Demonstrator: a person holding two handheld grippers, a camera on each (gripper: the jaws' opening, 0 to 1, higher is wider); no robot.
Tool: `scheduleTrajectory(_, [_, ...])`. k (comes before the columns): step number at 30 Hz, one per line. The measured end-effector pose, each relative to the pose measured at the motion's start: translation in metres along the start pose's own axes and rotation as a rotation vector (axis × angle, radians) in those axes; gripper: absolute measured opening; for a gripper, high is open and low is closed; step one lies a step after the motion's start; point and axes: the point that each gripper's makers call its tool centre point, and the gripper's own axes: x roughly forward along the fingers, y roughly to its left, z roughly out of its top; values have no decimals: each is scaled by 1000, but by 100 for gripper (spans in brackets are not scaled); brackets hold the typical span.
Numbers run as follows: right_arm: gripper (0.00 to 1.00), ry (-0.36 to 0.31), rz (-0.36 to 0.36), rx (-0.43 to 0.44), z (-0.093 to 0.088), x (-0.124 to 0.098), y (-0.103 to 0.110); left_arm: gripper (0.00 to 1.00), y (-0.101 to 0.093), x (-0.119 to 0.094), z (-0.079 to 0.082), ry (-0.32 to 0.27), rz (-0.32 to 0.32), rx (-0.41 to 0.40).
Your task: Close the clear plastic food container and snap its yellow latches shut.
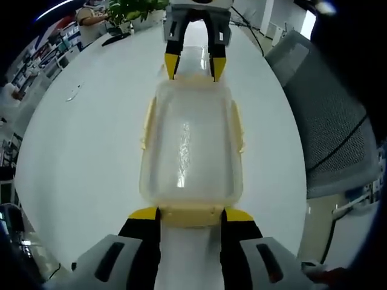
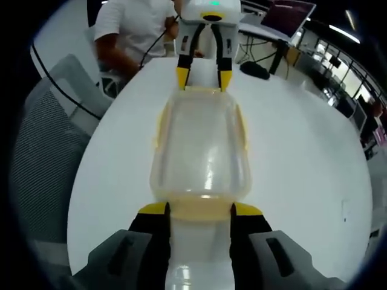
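The clear plastic container [image 1: 190, 145] lies lengthwise on the white table [image 1: 84, 151] with its lid on. Yellow latches run along its long sides [image 1: 147, 124] and stand out a little from the walls. My left gripper [image 1: 191, 212] is open, and its yellow-tipped jaws straddle the near end latch [image 1: 190, 216]. At the far end, my right gripper [image 1: 195, 67] faces me, also open, its tips at the container's rim. In the right gripper view the same container [image 2: 202, 151] lies between my right gripper [image 2: 199, 209], around its near end latch [image 2: 199, 208], and my left gripper [image 2: 204, 78].
A grey mesh chair [image 1: 338, 139] [image 2: 48, 151] stands close to the table's edge. A person in a white shirt [image 2: 136, 27] is behind the table. A potted plant [image 1: 130, 9], a small item [image 1: 74, 93] and a black object [image 2: 254, 69] lie farther off.
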Motion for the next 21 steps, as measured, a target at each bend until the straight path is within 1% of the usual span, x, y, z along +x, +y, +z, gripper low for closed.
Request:
scheduleTrajectory(5, [34,1,-4,-10,5,-10,0,32,-1,-10,5,-5,8,0])
scheduleTrajectory(13, [34,6,-16,-19,6,-31,-3,32,1,-25,23,-31,21,3])
scheduleTrajectory(21, [34,25,-25,-16,-5,-51,-3,32,3,-28,45,-63,19,13])
